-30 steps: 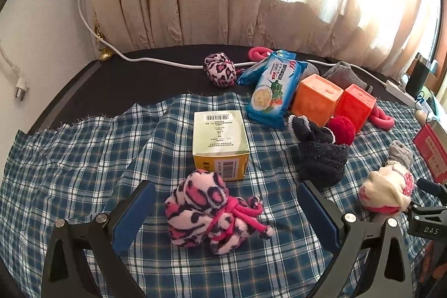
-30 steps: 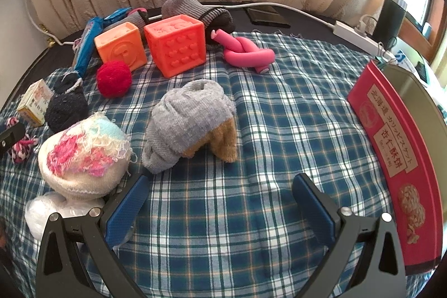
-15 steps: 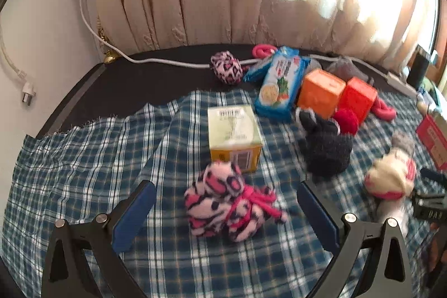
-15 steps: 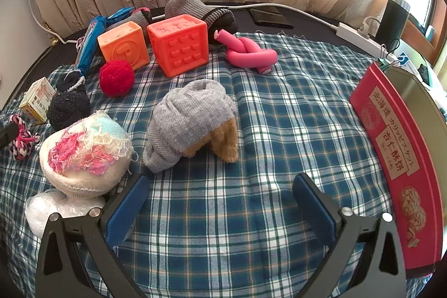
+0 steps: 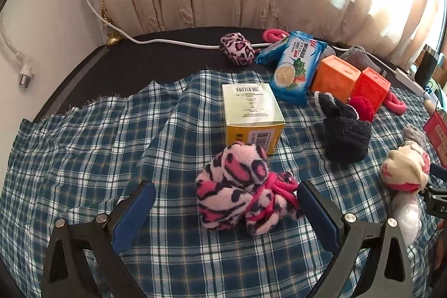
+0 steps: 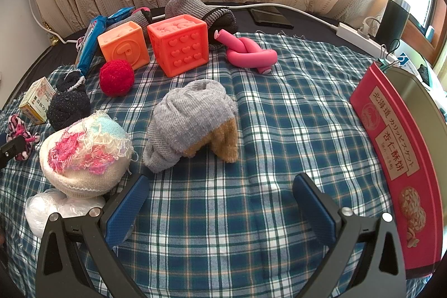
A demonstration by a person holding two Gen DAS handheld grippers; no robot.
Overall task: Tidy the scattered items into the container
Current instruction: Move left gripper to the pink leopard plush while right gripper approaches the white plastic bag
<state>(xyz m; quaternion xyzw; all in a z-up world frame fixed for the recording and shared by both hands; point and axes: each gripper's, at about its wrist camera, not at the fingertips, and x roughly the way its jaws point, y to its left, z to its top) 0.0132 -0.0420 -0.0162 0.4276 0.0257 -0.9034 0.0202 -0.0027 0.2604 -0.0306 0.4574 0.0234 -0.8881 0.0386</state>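
L gripper (image 5: 223, 210) is hanging wide open w/ its blue pads either side of the pink leopard-print plush bundle (image 5: 240, 198), which is sitting on the plaid cloth (image 5: 83, 158) toward the near left part of the table; nothing is pinched, and the bundle is lying off-centre, its pink cord close to the R pad. R gripper (image 6: 220, 203) is also gaping open and holding nothing, pointing at the grey ribbed sock roll (image 6: 192, 122) w/ a tan toe, mid-cloth. The container, a red biscuit tin (image 6: 391, 147) w/ a dull metal inside, is standing at the table's right edge; only part of its inside is showing and no items are visible in there. Judging from this, a pick of the leopard bundle is the step in hand: next move prob. calls for sliding fwd, centring, and closing on the fat body rather than the loose cord, since soft fleece will be squashing and could slip. Other stuff is lying scattered: a stiff cardboard carton (image 5: 251, 113) just behind the bundle, a fuzzy black sock ball (image 5: 343, 133), a red yarn pom (image 6: 116, 77), two rubbery orange cubes (image 6: 153, 46), a knotted pink foam tube (image 6: 250, 55), a glossy blue snack pack (image 5: 296, 69), and a cream/pink fringed knit roll (image 6: 83, 155).
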